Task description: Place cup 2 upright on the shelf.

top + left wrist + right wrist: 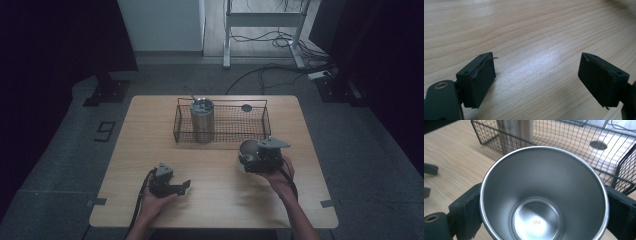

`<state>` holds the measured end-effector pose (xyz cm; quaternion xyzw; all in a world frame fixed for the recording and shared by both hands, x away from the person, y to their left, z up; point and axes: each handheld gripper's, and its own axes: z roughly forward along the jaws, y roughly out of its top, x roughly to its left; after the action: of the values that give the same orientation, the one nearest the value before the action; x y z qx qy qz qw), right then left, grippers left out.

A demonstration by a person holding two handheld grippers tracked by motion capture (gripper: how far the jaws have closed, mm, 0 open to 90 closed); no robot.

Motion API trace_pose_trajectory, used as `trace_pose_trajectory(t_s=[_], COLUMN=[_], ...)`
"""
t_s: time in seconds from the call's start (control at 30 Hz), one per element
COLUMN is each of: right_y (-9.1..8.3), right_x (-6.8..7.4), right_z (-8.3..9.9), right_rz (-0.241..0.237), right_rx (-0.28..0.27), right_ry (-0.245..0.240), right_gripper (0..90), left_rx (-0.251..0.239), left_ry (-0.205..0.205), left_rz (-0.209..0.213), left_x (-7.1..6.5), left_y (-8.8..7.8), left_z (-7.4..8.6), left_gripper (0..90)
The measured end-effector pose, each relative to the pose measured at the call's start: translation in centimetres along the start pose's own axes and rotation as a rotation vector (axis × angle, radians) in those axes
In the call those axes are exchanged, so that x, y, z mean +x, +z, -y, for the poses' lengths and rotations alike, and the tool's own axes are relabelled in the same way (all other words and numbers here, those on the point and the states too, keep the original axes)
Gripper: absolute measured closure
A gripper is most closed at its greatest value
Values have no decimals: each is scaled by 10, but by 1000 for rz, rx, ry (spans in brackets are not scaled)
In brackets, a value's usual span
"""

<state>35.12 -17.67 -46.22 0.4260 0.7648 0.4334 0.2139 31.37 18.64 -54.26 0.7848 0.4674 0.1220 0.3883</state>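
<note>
Steel cup (544, 202) clamped betw. my right gripper (260, 159) pads, mouth toward its cam, right of centre in high view, just below wire basket (222, 137). Tall steel tumbler (202, 120) stands in basket's left part. My left gripper (170, 185), lower left, jaws apart w/ nothing betw., over bare table (529, 30).

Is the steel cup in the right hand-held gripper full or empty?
Empty: the right gripper view looks into the steel cup down to its bare bottom.

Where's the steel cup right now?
The steel cup sits clamped in the right gripper, just in front of the wire basket, at the high view's right.
</note>
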Motion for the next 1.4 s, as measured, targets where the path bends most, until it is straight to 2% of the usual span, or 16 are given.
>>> trace_pose_trajectory(t_s=[0.4, 0.9, 1.4], right_y=[-13, -25, -28], right_x=[7, 5, 2], right_z=[-18, -36, -51], right_rz=[-8, -4, -7], right_rx=[-32, -66, -89], right_ry=[-40, -38, -29], right_gripper=[62, 62, 62], left_rx=[0, -11, -22], left_ry=[-1, 2, 3], left_rz=[0, 1, 6], left_x=[0, 0, 0], left_y=[0, -2, -4], left_z=[0, 0, -1], left_gripper=[145, 147, 147])
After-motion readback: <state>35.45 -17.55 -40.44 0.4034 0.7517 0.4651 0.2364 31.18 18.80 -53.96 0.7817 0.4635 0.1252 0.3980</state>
